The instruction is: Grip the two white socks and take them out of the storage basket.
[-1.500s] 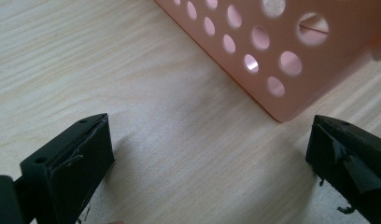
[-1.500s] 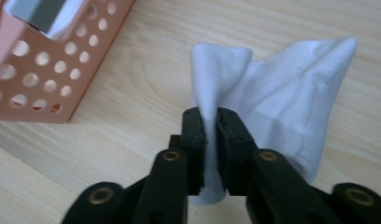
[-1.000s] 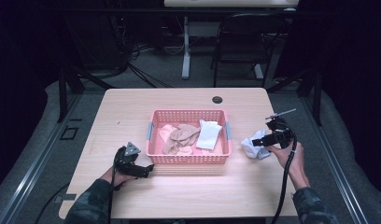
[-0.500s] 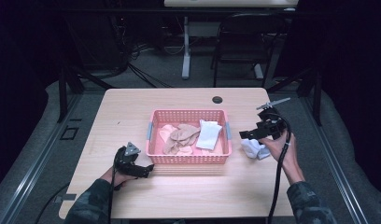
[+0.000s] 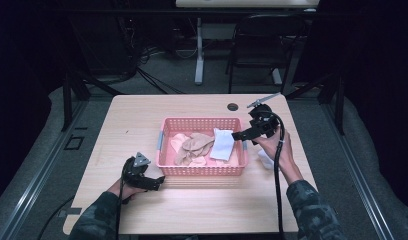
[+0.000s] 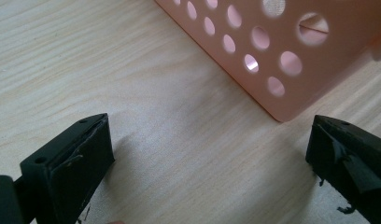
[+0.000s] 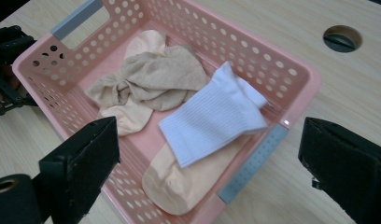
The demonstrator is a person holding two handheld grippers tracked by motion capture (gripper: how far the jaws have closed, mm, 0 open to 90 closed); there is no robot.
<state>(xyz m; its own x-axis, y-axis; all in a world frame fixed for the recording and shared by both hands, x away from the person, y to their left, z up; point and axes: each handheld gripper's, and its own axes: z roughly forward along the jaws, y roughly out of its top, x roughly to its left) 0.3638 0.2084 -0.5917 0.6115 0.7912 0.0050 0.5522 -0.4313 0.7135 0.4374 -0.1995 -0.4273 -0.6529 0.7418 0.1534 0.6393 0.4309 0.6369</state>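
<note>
A pink perforated basket [image 5: 202,171] stands mid-table. It holds crumpled tan and peach socks [image 5: 192,147] and a white ribbed sock [image 5: 223,144]. My right gripper [image 5: 238,135] hovers over the basket's right end. In the right gripper view its jaws have just been opening and stand wide, open [image 7: 209,140], with nothing between them; below lie the white sock [image 7: 216,114], tan socks [image 7: 156,77] and a peach sock [image 7: 184,182]. Another white sock [image 5: 266,159] lies on the table right of the basket. My left gripper [image 5: 158,181] rests open [image 6: 207,149] by the basket's front-left corner [image 6: 282,60].
A round cable hole [image 5: 233,106] sits near the table's far edge. A black chair [image 5: 257,45] and a table leg stand on the floor beyond. Bare wood [image 5: 212,210] stretches in front of the basket. The left gripper [image 7: 6,70] lies beyond the basket's grey handle in the right gripper view.
The right hand has risen off the white sock on the table and moved left to the basket's right end, its jaws spreading. The left hand has stayed put.
</note>
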